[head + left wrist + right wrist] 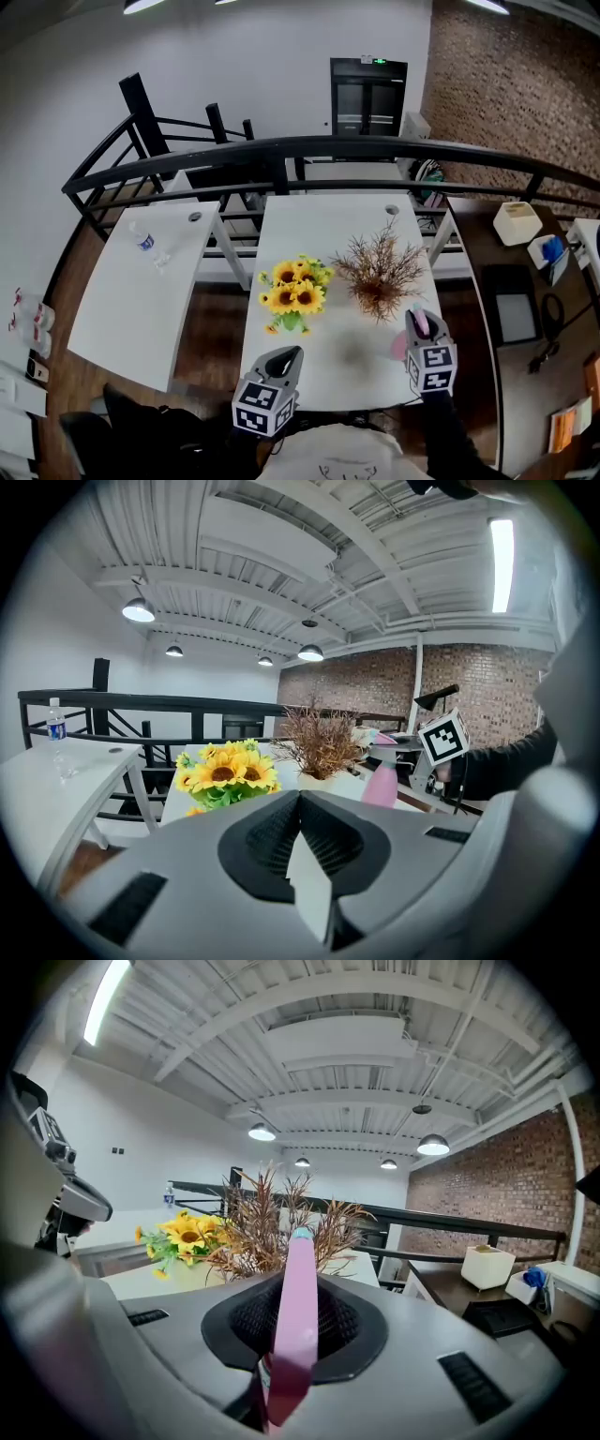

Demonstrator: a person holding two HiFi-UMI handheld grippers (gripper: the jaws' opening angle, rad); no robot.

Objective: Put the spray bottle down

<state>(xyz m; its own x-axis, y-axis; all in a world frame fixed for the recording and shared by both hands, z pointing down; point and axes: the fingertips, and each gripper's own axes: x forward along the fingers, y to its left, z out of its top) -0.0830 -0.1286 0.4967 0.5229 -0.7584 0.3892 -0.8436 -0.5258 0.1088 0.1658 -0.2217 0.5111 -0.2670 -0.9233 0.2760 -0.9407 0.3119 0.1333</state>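
At the lower edge of the head view, the left gripper (287, 357) hangs with its jaws together and nothing between them. To its right, the right gripper (422, 328) has its jaws clamped on the pink spray bottle (401, 347), which stands upright low at the desk (319, 234) front right. Whether its base touches cannot be told. Setting down looks nearly finished; letting go remains. Beyond stand a dried plant (380, 272) and sunflowers (292, 292).
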